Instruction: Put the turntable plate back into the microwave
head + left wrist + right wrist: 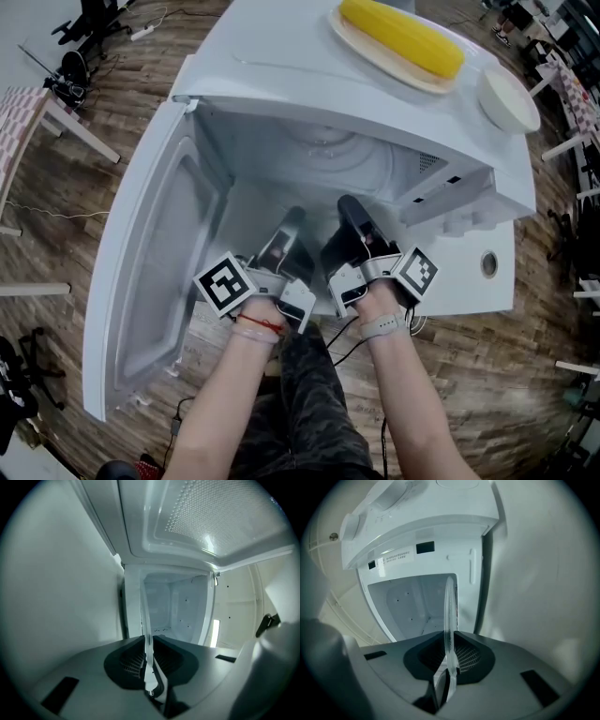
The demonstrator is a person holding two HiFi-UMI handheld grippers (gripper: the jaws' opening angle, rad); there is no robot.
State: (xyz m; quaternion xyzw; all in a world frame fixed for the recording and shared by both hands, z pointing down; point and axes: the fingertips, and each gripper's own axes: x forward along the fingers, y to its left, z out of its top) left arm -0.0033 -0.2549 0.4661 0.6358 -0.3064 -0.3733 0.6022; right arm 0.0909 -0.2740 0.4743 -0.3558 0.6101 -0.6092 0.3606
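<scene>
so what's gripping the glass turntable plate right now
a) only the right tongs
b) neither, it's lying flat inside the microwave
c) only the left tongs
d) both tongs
d: the left tongs and the right tongs are each shut on the rim of the turntable plate, which shows edge-on between the jaws in both gripper views.

Left gripper (289, 227): centre of frame, jaws clamped on the turntable plate (146, 616) rim.
Right gripper (352, 214): just right of it, jaws clamped on the same rim.
Forearms (220, 403): bare, rising side by side from the lower edge.
</scene>
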